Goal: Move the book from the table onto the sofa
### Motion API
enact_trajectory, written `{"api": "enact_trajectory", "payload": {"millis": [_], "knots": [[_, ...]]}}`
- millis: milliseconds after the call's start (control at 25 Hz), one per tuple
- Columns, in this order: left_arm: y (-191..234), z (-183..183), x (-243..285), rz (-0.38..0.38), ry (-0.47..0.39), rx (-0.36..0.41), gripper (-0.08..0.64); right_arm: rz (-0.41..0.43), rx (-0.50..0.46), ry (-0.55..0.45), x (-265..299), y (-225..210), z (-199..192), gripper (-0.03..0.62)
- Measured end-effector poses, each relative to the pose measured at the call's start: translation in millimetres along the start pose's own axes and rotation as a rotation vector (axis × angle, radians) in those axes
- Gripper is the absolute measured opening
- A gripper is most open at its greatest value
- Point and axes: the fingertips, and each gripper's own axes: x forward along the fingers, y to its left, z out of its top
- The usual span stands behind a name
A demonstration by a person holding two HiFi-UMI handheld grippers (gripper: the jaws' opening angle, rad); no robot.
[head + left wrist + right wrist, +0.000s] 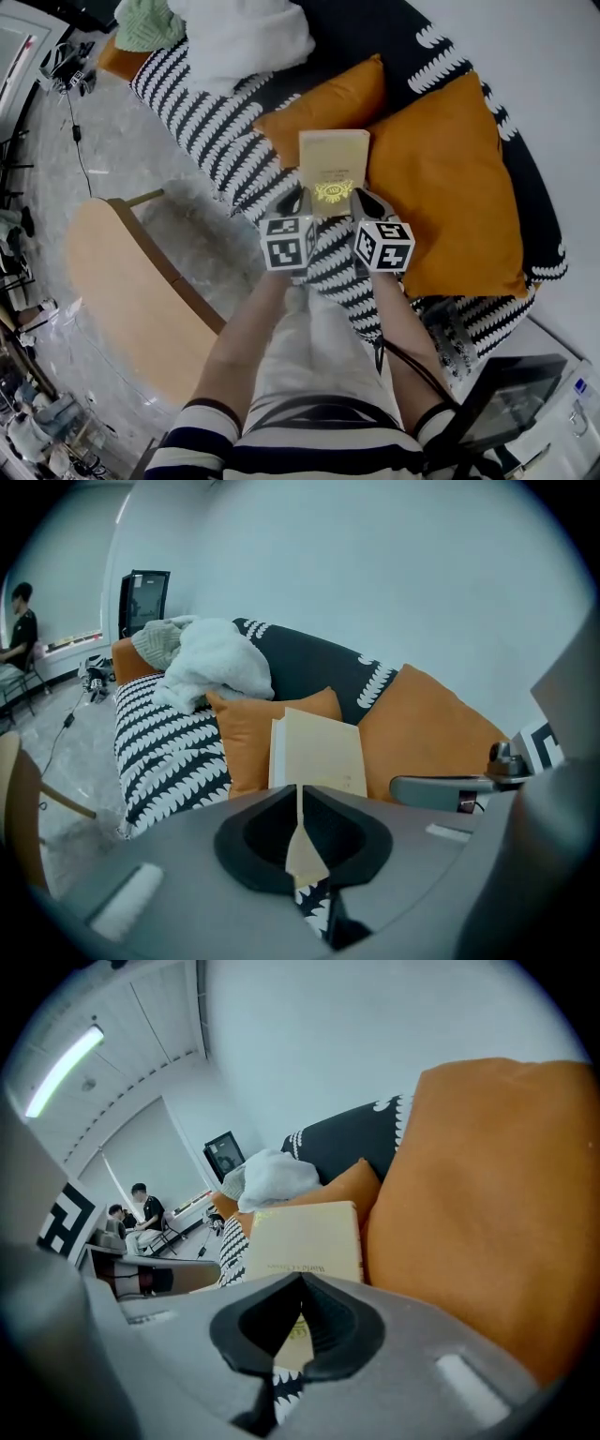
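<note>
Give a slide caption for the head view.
Book on the sofa against orange cushions; left hand-held gripper and right hand-held gripper shut.

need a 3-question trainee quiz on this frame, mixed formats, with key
1. True or false: the book rests on the sofa.
2. The large cushion beside the book is: A) orange B) blue C) white
3. Fill in: the jaws of the left gripper and the right gripper are both ____.
Key: 1 true; 2 A; 3 shut, with nothing held between them.
</note>
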Motion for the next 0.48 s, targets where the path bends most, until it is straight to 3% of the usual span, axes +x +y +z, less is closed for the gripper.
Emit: {"api": "enact_trajectory", "payload": {"millis": [80,480], "knots": [[2,1,-9,0.002,-0.012,-0.014,0.002,0.007,-0.008,0.0,-3,7,1,-0.006],[-2,13,-74,-0.045,-0.105,-0.053,0.002,0.011,-0.044,-0.057,-44,48,22,-0.006]]}}
